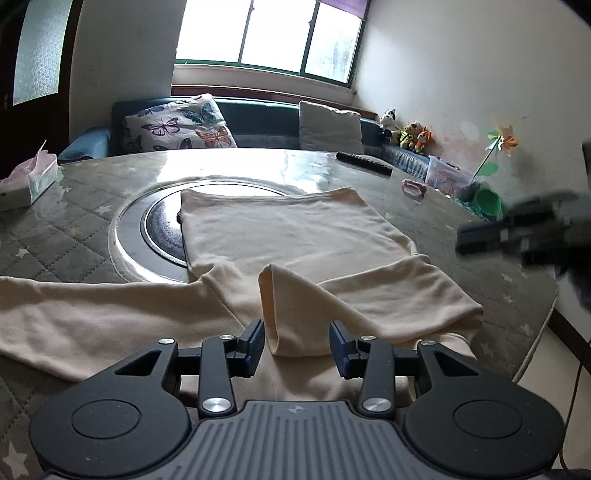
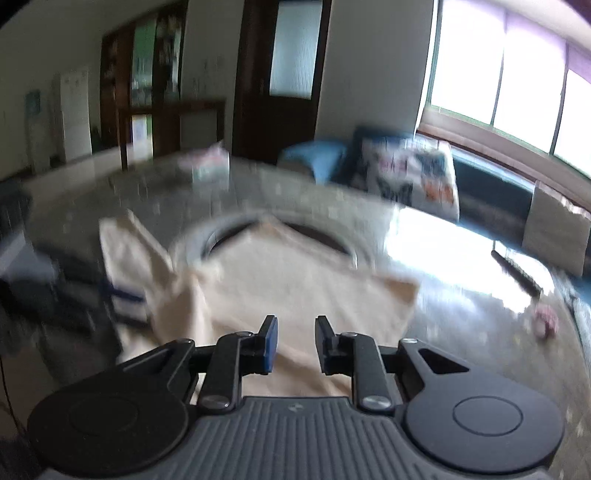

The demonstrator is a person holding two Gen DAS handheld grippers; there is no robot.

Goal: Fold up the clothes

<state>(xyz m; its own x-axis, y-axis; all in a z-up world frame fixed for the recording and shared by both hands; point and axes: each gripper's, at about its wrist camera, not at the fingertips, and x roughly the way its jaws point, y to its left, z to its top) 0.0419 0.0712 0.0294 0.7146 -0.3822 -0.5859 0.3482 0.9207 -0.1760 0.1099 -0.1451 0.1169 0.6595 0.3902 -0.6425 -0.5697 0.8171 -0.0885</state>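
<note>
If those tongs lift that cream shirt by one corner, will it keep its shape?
Probably not. The shirt already sags into soft folds, so it should droop. It looks thin and likely light. The table beneath looks glossy, so a push might slide it.

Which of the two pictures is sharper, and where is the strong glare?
Left wrist view: sharp; the cream garment shows clear folds, only the right tool at the edge is smeared; the window is blown out and glares on the table. Right wrist view: motion-blurred everywhere except its own tool; glare lies on the table below the window.
</note>
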